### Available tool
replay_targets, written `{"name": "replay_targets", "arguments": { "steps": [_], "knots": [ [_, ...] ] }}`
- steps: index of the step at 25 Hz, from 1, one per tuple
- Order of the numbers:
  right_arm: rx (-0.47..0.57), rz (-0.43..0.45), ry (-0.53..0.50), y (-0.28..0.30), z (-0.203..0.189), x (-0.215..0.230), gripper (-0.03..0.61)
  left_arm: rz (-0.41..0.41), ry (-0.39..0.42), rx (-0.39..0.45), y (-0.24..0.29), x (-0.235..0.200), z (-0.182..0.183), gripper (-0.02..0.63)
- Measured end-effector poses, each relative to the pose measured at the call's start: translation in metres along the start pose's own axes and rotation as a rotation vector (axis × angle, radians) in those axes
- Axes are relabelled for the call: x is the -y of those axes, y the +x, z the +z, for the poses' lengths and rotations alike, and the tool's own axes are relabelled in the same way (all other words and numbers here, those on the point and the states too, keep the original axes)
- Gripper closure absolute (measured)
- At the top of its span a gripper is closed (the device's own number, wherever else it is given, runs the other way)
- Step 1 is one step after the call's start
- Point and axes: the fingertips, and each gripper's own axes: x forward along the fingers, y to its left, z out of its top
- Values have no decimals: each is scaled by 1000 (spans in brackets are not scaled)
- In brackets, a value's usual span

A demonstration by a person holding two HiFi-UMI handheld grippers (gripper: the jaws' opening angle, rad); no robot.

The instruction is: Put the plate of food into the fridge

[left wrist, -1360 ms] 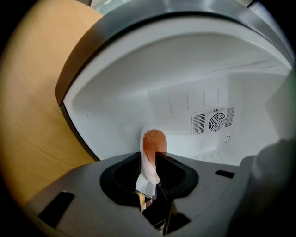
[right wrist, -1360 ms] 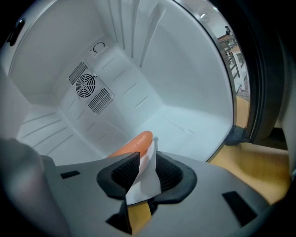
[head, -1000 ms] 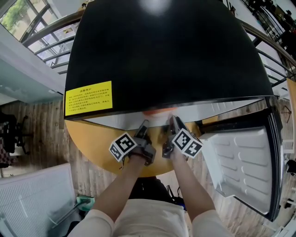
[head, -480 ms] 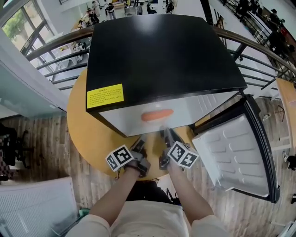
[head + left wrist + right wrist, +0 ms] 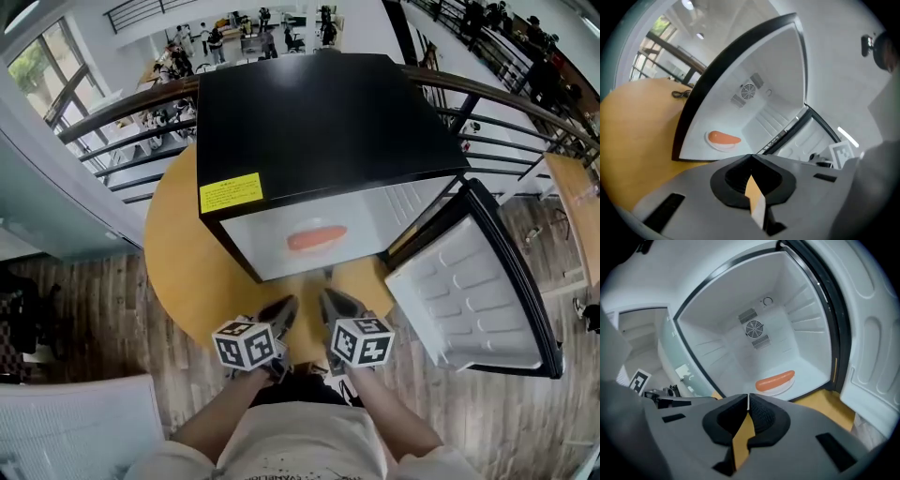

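- Head view: black mini fridge (image 5: 319,122) stands on a round yellow table (image 5: 183,253). Fridge door (image 5: 469,291) is swung wide open to the person's right, its white inner liner facing up.
- Yellow label (image 5: 231,192) sits on the fridge top, near the front left corner.
- Plate (image 5: 782,387) is white and lies on the fridge floor, inside the cabinet and close to the front opening. An orange sausage (image 5: 774,379) lies across it.
- Same plate in the left gripper view (image 5: 723,146), with the sausage (image 5: 723,138) on top. From the head view only the sausage (image 5: 316,238) reads clearly against the white interior.
- Fan grille (image 5: 753,328) is on the back wall, well behind the plate.
- Left gripper (image 5: 750,158): jaws pressed together, nothing between them. It is outside the fridge, over the table edge, pointing at the opening.
- Right gripper (image 5: 748,400): jaws closed tip to tip, holding nothing. It is also outside, facing the plate.
- Head view: left gripper (image 5: 284,307) and right gripper (image 5: 330,300) sit side by side at the near edge of the table, well apart from the plate. Neither touches the fridge.
- Metal railing (image 5: 122,103) runs behind the table, with wooden floor (image 5: 84,309) below.
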Motion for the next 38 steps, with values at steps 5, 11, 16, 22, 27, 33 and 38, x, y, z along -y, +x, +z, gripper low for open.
{"name": "replay_targets", "arguments": {
  "steps": [5, 11, 16, 22, 27, 33, 38],
  "knots": [
    [9, 22, -112, -33, -3, -32, 545, 36, 214, -44, -34, 20, -9, 590],
    [29, -1, -153, -61, -18, -52, 545, 105, 332, -53, -67, 24, -28, 590],
    [4, 13, -114, -71, -37, -59, 548, 108, 359, -62, -74, 30, -36, 589],
    [-1, -16, -140, -74, -45, -61, 549, 127, 362, -69, -74, 30, -39, 589],
    [-6, -7, -144, -67, -41, -61, 549, 119, 366, -71, -70, 32, -36, 589],
    [-12, 8, -123, -70, -45, -61, 550, 124, 380, -57, -67, 35, -33, 589],
    [-1, -4, -101, -73, -41, -53, 551, 133, 375, -42, -67, 34, -29, 589]
  ]
}}
